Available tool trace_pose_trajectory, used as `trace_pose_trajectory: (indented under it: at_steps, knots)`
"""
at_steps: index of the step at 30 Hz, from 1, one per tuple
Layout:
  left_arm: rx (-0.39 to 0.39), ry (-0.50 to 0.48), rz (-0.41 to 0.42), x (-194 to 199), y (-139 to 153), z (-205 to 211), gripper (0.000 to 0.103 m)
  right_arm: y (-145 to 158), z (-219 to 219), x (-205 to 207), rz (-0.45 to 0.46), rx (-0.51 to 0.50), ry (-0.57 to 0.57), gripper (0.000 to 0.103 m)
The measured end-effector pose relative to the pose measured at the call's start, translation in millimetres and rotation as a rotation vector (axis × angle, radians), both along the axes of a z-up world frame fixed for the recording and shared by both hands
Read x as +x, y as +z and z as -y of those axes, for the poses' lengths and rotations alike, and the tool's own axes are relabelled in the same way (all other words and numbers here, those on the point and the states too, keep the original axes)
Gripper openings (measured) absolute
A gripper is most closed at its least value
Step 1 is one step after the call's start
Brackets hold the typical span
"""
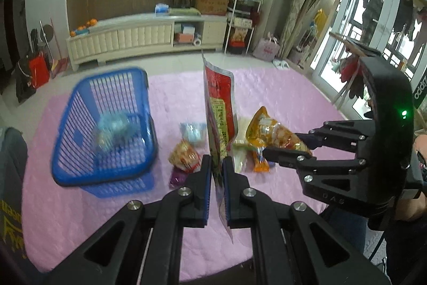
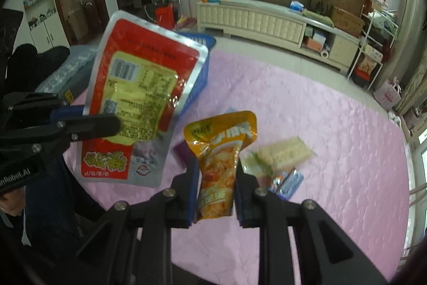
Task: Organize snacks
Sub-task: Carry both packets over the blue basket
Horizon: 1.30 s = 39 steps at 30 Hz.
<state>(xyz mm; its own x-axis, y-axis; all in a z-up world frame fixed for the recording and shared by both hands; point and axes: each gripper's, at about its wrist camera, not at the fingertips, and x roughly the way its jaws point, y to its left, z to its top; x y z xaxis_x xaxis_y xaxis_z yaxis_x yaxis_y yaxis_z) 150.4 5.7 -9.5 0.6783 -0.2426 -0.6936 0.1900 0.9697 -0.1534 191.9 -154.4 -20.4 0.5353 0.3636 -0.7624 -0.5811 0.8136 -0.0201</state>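
Left claw [image 1: 217, 164] grips one red packet [image 1: 218, 100] above the bench [image 1: 280, 95]; right claw [image 2: 216, 172] grips one orange packet [image 2: 221, 151]. One blue basket [image 1: 104, 124] holds one bluish item [image 1: 114, 130].

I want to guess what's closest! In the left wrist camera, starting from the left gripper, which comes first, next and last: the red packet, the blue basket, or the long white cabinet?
1. Red packet: shut in the jaws of the left gripper, standing up in the middle.
2. Blue basket: on the pink table, off to the left.
3. White cabinet: far back, against the wall.
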Motion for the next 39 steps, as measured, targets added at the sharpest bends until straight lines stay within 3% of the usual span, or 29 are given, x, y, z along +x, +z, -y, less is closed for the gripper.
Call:
trace_pose_trajectory:
  at_steps: [7,14,28,39]
  knots:
    - [0.031,0.023,0.035,17.3,29.8,-32.7,0.007,30.6,-34.2,17.2,0.054,0.036,0.032,0.027]
    - [0.063,0.063,0.037,35.6,34.1,-68.3,0.007,42.7,-80.3,42.1,0.070,0.062,0.062,0.028]
    - [0.095,0.157,-0.017,85.5,17.8,-138.7,0.007,16.6,-148.1,93.7,-0.001,0.040,0.137,0.028]
    - [0.089,0.199,-0.071,114.3,-6.5,-152.7,0.007,-16.8,-175.7,147.9,-0.052,-0.027,0.109,0.031]
